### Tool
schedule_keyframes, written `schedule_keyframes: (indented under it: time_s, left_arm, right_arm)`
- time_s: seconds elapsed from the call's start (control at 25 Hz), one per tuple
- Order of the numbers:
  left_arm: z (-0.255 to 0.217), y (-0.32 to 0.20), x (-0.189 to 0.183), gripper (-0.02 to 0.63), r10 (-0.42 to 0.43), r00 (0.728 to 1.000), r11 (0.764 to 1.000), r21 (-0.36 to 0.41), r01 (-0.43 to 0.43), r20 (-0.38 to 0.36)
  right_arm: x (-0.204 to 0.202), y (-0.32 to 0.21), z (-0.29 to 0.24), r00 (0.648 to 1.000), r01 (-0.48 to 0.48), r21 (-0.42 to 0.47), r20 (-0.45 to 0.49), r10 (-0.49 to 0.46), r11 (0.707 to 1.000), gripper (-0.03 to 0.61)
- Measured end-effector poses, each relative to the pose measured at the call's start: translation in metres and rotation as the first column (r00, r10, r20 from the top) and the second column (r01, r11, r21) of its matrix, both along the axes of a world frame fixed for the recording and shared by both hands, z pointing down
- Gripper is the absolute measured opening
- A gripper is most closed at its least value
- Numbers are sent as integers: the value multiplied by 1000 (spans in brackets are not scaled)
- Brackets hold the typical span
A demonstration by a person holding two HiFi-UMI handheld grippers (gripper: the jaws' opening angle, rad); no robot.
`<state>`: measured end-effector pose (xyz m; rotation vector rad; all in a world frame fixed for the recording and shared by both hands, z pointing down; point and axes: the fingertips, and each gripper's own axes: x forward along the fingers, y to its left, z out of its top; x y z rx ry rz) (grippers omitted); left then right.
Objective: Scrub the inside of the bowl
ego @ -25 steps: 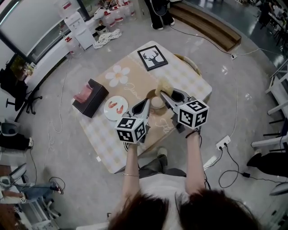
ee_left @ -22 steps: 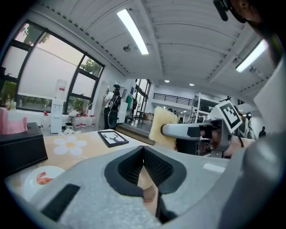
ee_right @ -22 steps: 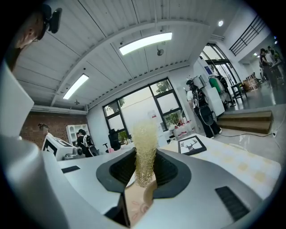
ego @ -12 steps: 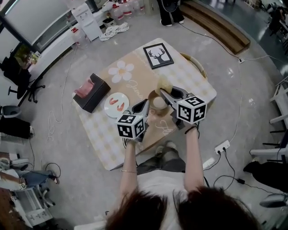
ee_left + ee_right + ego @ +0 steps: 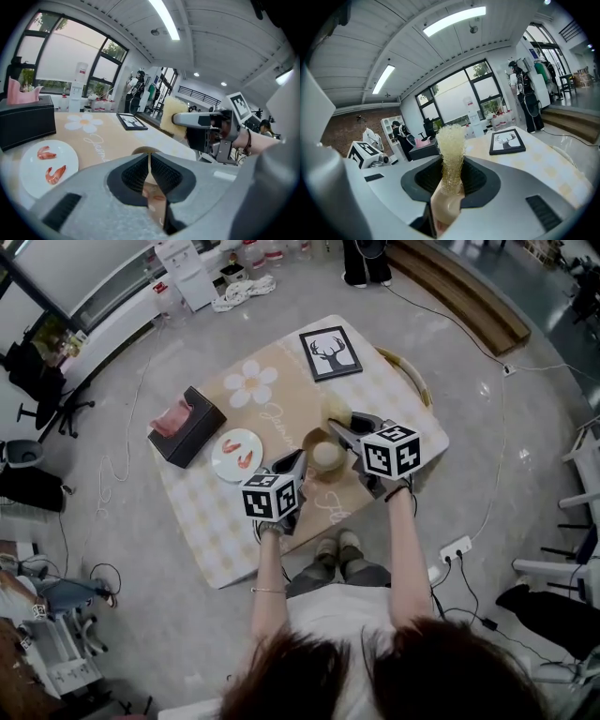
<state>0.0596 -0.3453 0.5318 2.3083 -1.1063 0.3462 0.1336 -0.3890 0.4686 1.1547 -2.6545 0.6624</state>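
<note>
The left gripper point(image 5: 149, 171) has its jaws pinched on the rim of the bowl point(image 5: 323, 457) to steady it, while the right gripper point(image 5: 451, 183) clamps its jaws on the scrubber point(image 5: 450, 145), fibrous end projecting beyond them to reach inside.

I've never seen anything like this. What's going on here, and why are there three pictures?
There is no robot here. A person holds a pair of tongs in each hand. One camera sits on the person's head and looks down, and the other two ride on the tongs. On the table are a tissue box, a plate of shrimp, a framed deer picture and a bowl. The left tongs pinch the bowl's rim. The right tongs hold a yellow scrubber.
</note>
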Motion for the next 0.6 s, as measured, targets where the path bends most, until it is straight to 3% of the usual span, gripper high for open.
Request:
schedule_keyframes:
  time_s: [0.2, 0.32, 0.44, 0.6]
  left_arm:
    - [11, -4, -1, 18, -34, 999, 997, -72, 33, -14]
    - [23, -3, -1, 126, -56, 995, 986, -161, 43, -77]
    - [29, -2, 0, 151, -108, 980, 968, -240, 66, -167]
    - [38, -2, 0, 150, -133, 976, 956, -282, 81, -173]
  right_arm:
    - [-8, -8, 10, 986, 127, -14, -105, -128, 992, 97]
    - [-11, -11, 23, 952, 227, -36, -205, -229, 973, 97]
    - [-15, -13, 33, 888, 334, -66, -314, -337, 940, 97]
    - [-20, -12, 42, 772, 450, -106, -452, -447, 886, 97]
